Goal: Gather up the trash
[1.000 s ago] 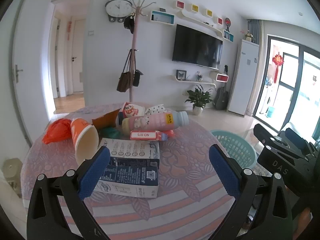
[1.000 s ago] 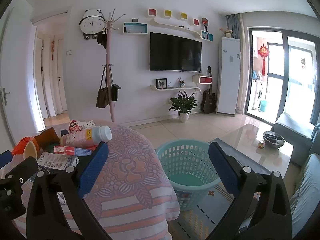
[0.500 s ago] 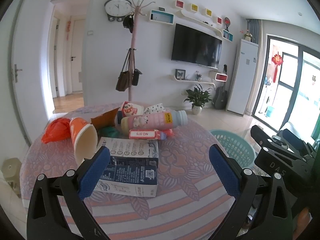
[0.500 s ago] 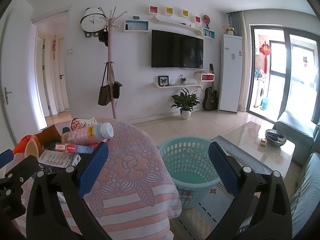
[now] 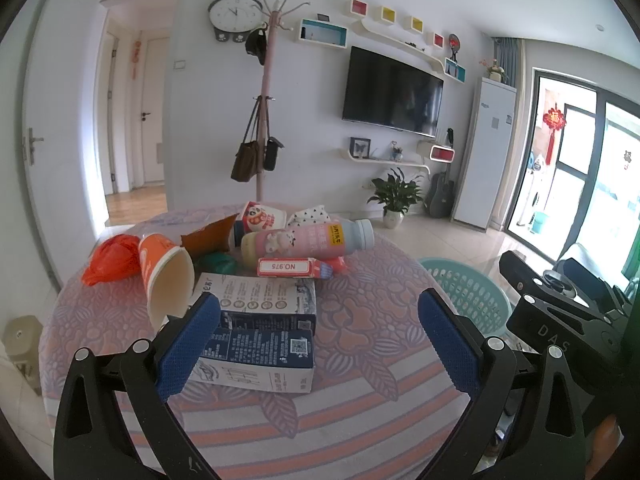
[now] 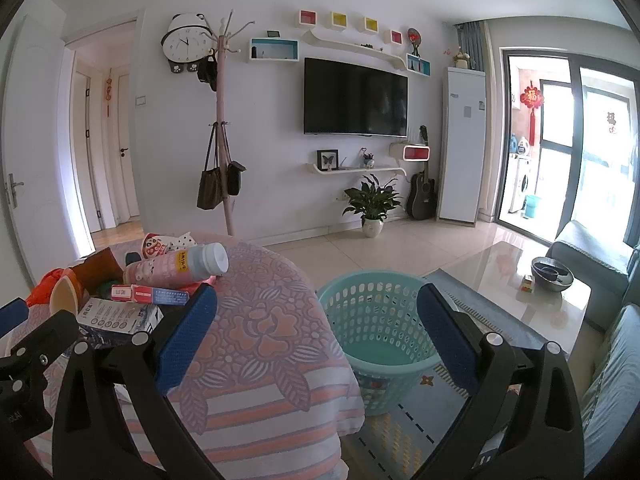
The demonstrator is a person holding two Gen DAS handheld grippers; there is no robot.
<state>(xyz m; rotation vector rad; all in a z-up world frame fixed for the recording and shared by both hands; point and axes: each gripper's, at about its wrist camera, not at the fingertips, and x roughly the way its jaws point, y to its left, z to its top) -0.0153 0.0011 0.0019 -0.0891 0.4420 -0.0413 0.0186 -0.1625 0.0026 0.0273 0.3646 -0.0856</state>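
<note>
Trash lies piled on a round table with a pink patterned cloth (image 5: 360, 328): two dark blue and white cartons (image 5: 260, 344), an orange paper cup (image 5: 164, 276) on its side, a pink bottle (image 5: 308, 242), a red and white small box (image 5: 286, 267), a red plastic bag (image 5: 110, 260) and a brown packet (image 5: 208, 236). My left gripper (image 5: 318, 344) is open and empty, just short of the cartons. My right gripper (image 6: 316, 340) is open and empty, above the table's right edge, facing a teal basket (image 6: 380, 320) on the floor.
The teal basket (image 5: 468, 292) stands on the floor right of the table. A glass coffee table (image 6: 520, 280) and grey sofa (image 6: 592, 248) are at the right. A coat stand (image 5: 262, 120), potted plant (image 6: 372, 204) and TV wall are behind.
Both grippers have drifted slightly; the views shift a little. Both stay open and empty, and no trash has moved.
</note>
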